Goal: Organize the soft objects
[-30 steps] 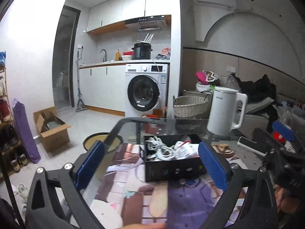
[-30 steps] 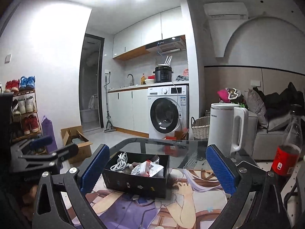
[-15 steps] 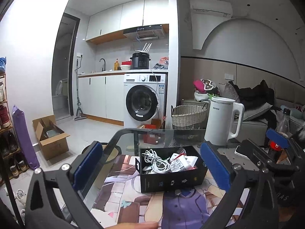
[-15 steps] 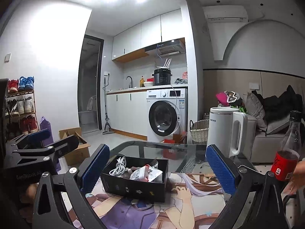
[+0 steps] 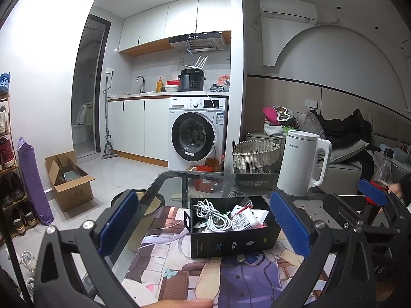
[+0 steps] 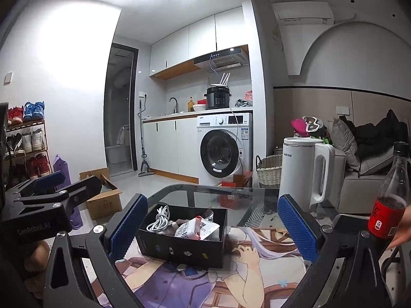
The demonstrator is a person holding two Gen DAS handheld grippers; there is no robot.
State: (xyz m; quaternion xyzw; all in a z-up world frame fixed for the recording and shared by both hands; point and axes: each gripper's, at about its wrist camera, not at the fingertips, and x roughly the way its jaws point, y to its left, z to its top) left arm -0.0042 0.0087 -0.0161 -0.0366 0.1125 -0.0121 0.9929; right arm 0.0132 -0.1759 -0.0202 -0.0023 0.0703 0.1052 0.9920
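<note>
the left tongs [image 5: 204, 225] are held released above the glass counter [image 5: 169, 179], their blue pads wide apart with nothing between them. the right tongs [image 6: 212, 228] are likewise held released and empty, pads spread to either side of the view.

a black box [image 5: 231, 238] is seen on the printed mat [image 5: 179, 264] that covers the counter, ahead of both tongs and touched by neither. in the box a coiled white cable [image 5: 213, 215] is bundled beside crumpled white packets [image 5: 244, 218]. in the right wrist view the same box [image 6: 179, 246] is shown from lower down, with the cable [image 6: 159, 218] at its left end and a packet with a red part [image 6: 197, 227] in its middle.

only in the right wrist view is the left gripper's body seen from the side, at the left edge. only in the left wrist view is the right gripper seen, at the right edge, in front of a bottle [image 5: 382, 177].

a white kettle [image 6: 305, 174] stands on the counter behind the box, and the red-labelled bottle [image 6: 390, 200] is shown far more fully in the right wrist view, with bare fingers [image 6: 403, 231] just beside it. a wicker basket [image 5: 257, 154] and a washing machine [image 5: 195, 133] are seen beyond the counter.
</note>
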